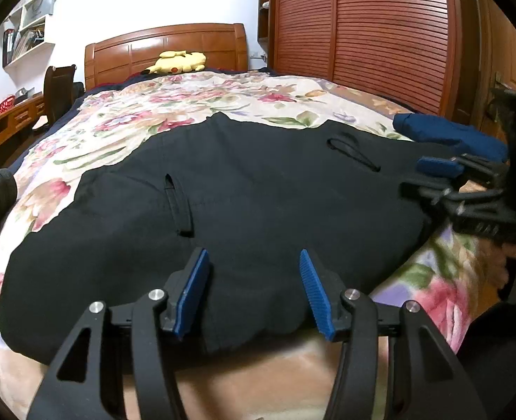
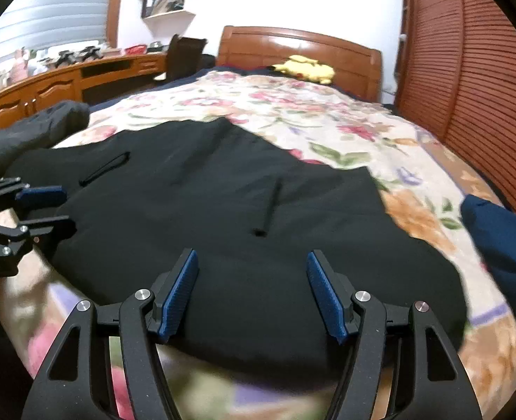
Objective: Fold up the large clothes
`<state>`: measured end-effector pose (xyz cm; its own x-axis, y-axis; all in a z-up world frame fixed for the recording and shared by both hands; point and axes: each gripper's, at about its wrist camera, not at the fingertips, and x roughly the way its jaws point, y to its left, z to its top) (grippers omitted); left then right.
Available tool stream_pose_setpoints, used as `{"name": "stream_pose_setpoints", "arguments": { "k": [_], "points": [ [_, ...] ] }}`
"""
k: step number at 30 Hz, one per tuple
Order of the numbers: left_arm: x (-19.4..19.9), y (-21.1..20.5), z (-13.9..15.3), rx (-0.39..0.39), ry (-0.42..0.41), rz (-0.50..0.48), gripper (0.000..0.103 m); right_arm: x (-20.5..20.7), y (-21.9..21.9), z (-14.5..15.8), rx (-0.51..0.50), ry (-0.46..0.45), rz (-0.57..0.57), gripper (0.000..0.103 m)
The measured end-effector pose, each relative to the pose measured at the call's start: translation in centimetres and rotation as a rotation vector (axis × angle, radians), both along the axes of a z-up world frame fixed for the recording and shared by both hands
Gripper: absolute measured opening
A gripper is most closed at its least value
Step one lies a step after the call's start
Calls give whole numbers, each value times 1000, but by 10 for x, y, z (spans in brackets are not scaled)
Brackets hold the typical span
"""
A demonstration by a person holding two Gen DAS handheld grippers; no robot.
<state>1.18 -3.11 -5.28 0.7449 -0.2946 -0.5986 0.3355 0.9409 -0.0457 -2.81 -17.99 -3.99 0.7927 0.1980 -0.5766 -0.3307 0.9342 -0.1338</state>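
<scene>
Through your left wrist camera, the black garment [image 1: 223,189] lies spread flat across the near half of the floral bedspread [image 1: 195,105], wide and mostly smooth, with two slit pockets showing (one at about 11 o'clock from your fingertips, one at 1 o'clock). Its near hem bulges toward you and lies under your left gripper [image 1: 254,280]. That gripper points down at the hem with its blue pads parted and nothing between them; the cloth lies below, not pinched. At 3 o'clock your right gripper [image 1: 429,178] reaches in from the side over the garment's right edge. Beyond it a folded navy piece [image 1: 446,133] sits near the bed's right border, beside the slatted wardrobe doors [image 1: 380,35]. Open bedspread runs from the garment's far edge to the yellow plush toy [image 1: 177,62] at 12 o'clock.

Through your right wrist camera, the same black garment [image 2: 223,210] fills the middle, blurred. Your right gripper [image 2: 252,280] hangs over the near hem, pads apart and gripping nothing. Your left gripper [image 2: 44,206] enters at 9 o'clock over the garment's left edge. A grey garment [image 2: 37,129] is heaped at 10 o'clock, the navy piece [image 2: 499,238] at 3 o'clock, with bare bedspread [image 2: 310,112] beyond.
</scene>
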Motion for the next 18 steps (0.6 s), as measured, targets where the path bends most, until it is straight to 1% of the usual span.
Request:
{"name": "stream_pose_setpoints", "arguments": {
  "k": [4,7,9,13,18],
  "points": [
    [-1,-2,-1,12,-7,4,54,-8,-25,10,1,-28,-79,67],
    [-2,-2,-2,10,-9,7,54,-11,-41,13,-7,-42,-137,71],
    [-3,-1,-2,8,-9,7,54,-13,-52,12,-1,-37,-168,73],
    [-3,-1,-2,9,-9,7,54,-18,-73,11,52,-14,-195,77],
    [-3,-1,-2,10,-10,8,54,-19,-87,7,63,13,-234,84]
  ]
}}
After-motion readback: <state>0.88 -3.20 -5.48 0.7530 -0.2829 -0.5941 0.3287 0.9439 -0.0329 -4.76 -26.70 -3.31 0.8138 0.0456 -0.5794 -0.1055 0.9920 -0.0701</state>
